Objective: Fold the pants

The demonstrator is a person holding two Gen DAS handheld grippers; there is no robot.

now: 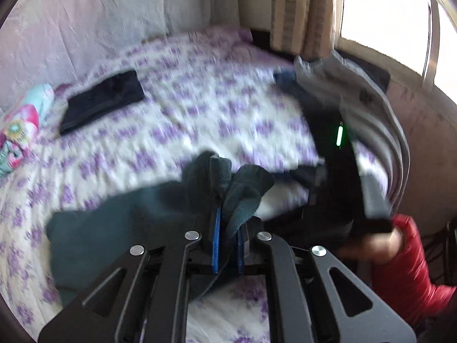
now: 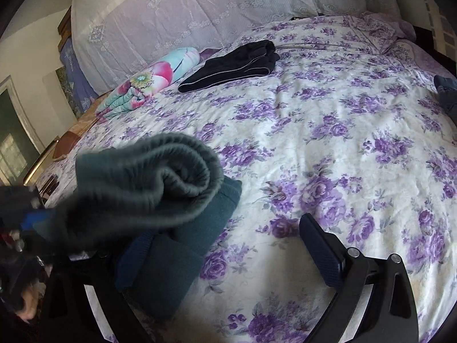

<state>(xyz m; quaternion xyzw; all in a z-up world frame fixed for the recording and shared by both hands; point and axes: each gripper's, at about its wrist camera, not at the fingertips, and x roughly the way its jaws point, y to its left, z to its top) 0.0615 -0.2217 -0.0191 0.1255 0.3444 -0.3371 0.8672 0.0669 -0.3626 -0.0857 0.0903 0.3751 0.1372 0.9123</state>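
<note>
Dark teal pants (image 1: 120,234) lie on the floral bedspread (image 1: 200,108) close in front. My left gripper (image 1: 228,200) is shut on a bunched edge of them, cloth pinched between its blue pads (image 1: 216,240). In the right wrist view the pants (image 2: 160,188) hang rolled and partly lifted at the lower left, over the folded part. My right gripper (image 2: 225,254) is open; its right finger (image 2: 322,248) is free above the bedspread (image 2: 328,143), its left finger (image 2: 137,257) lies against the teal cloth. The right gripper body (image 1: 340,177) shows in the left wrist view.
Folded black pants (image 2: 234,65) lie far back on the bed, also in the left wrist view (image 1: 102,100). A colourful rolled blanket (image 2: 148,80) lies beside them. A lace-covered headboard (image 2: 200,14) stands behind. A grey garment (image 1: 357,91) and curtain (image 1: 302,11) are at the right.
</note>
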